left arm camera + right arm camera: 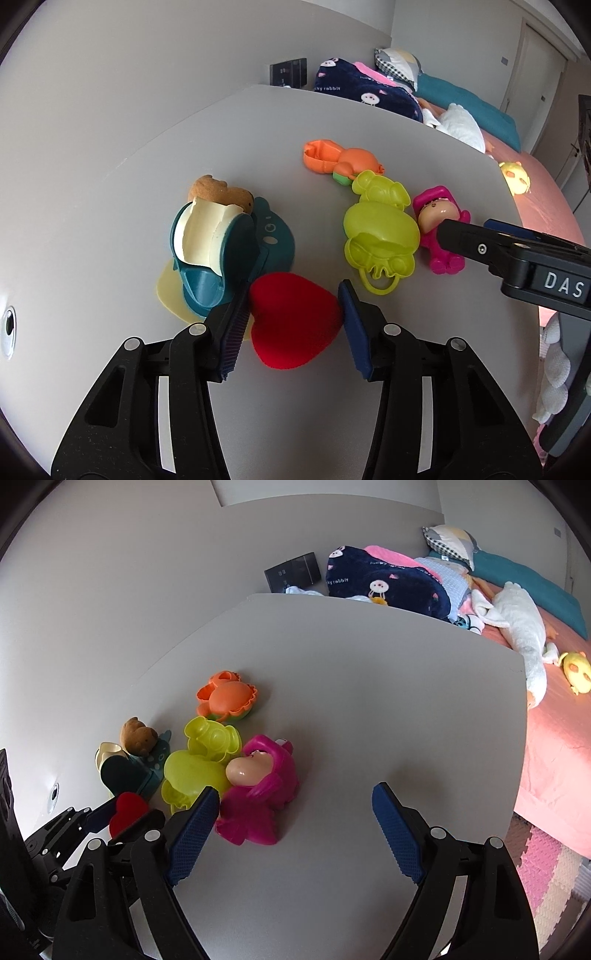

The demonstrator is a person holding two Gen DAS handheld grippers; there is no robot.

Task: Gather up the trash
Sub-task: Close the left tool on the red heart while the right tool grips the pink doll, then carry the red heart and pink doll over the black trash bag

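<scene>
A red heart [295, 321] lies on the grey table [221, 129] with my left gripper [299, 291] shut on it, one blue pad against each side. The heart [127, 808] also shows in the right wrist view, in the left gripper [122, 818]. A pink doll [266, 794] lies just inside the left finger of my right gripper [295, 792], which stands wide open over the table and holds nothing. One right finger [480, 247] reaches in beside the doll [439, 218].
A teal and cream toy [210, 251], a brown bear figure [218, 190], a yellow-green toy [380, 229] and an orange toy [343, 158] crowd around the heart. Behind the table's far edge is a bed [554, 738] with blankets and soft toys. Foam mats [546, 871] cover the floor.
</scene>
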